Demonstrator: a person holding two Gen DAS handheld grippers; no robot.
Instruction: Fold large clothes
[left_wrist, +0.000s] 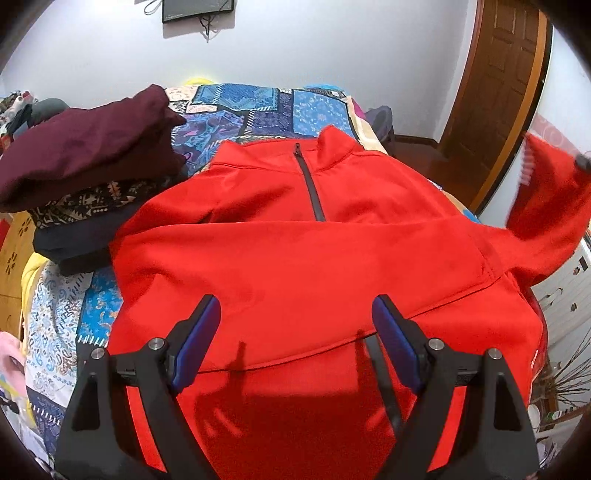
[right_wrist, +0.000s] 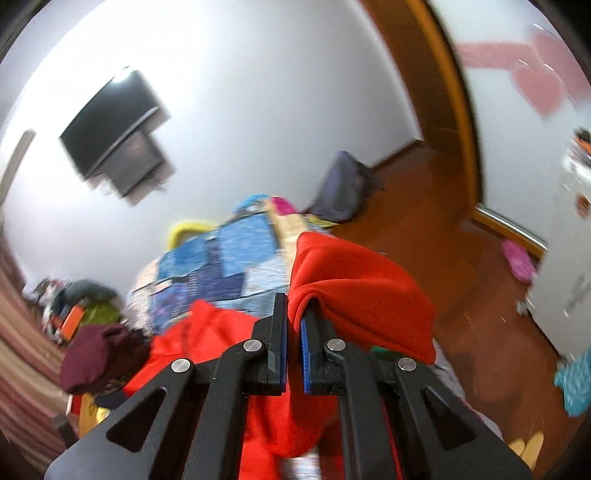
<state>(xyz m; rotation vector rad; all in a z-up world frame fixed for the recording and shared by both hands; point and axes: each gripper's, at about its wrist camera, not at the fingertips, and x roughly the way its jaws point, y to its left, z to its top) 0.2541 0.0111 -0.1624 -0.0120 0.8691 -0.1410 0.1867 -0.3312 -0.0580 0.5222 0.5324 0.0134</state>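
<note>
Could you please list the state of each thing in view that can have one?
Red jacket: spread on the bed, one sleeve folded across the chest, zip closed.
Other sleeve: lifted, cuff pinched.
Left gripper: open, empty.
Right gripper: shut on the cuff.
Maroon garment: folded, stacked.

In the left wrist view, the left of the frame is blocked by a stack of folded clothes (left_wrist: 88, 166) on the bed (left_wrist: 258, 107). Open patterned bedspread is left at upper centre, beyond the red jacket (left_wrist: 295, 258).
</note>
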